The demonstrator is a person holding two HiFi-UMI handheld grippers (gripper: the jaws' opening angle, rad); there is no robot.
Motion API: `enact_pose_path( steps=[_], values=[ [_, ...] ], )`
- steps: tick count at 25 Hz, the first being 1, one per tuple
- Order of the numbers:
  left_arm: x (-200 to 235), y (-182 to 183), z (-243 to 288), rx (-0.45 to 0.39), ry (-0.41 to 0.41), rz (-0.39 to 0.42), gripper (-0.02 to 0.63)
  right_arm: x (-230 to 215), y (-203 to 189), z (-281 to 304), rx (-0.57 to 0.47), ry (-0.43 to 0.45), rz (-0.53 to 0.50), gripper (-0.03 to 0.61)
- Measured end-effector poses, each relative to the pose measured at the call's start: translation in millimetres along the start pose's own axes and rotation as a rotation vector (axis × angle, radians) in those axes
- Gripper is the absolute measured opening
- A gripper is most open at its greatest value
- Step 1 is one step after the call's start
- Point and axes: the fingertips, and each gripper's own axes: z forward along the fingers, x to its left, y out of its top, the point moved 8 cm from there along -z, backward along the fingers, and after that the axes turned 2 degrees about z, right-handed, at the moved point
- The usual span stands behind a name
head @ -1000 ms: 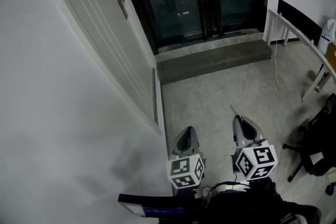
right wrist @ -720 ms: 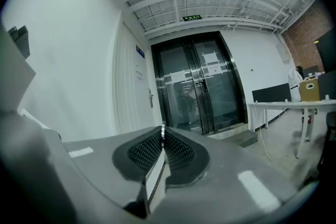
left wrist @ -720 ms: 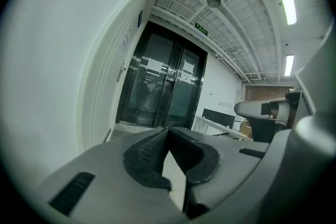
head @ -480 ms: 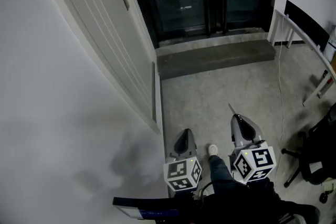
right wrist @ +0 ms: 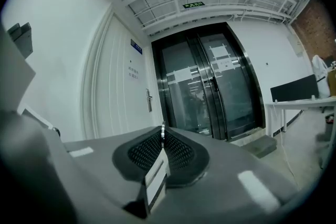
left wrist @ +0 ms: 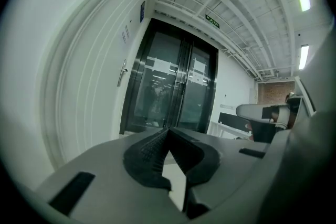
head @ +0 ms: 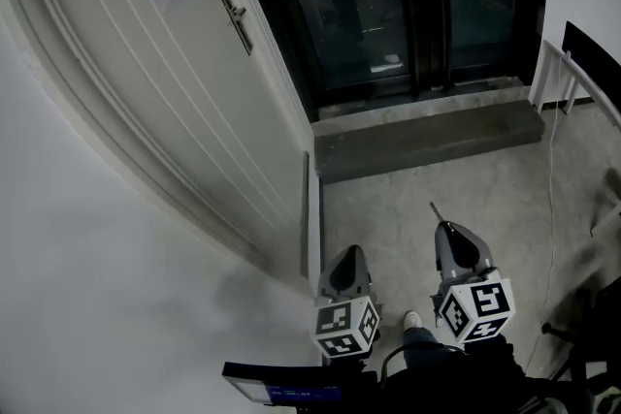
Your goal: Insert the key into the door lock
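My right gripper (head: 449,233) is clamped on the key (head: 435,210), its blade left poking forward, ready for a lock presumably near the door handle (head: 234,18), well ahead; my left gripper (head: 347,257) is closed on nothing, spare.

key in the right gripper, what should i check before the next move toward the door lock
1. key gripped by right gripper: ok, jaws shut on it, tip sticks out.
2. left gripper free: ok, jaws shut, nothing between.
3. door handle in sight: ok, ahead to the left on the white door.
4. keyhole spotted: cannot tell, too small.
5. key at the lock: not ok, far short of the handle.
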Motion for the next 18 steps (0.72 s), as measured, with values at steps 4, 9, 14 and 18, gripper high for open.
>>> enact_pose_path(
  steps=[4,9,14,18],
  values=[
    [2.4,32.6,83.4,-0.030,0.015,0.002,0.002,-37.7,23.7,74.1,-0.001,0.022,-0.026,0.012],
    [-2.6,52.9,161.7,-0.049,0.017,0.000,0.002,-78.8,42.6,143.8,-0.011,0.052,-0.033,0.012],
    [15.6,64.8,220.5,-0.039,0.047,-0.015,0.002,-99.6,43.4,201.1,0.016,0.064,-0.016,0.012],
    [31.9,71.5,272.1,-0.035,0.051,-0.012,0.002,-112.6,40.9,253.1,0.015,0.076,-0.011,0.012]
  ],
)
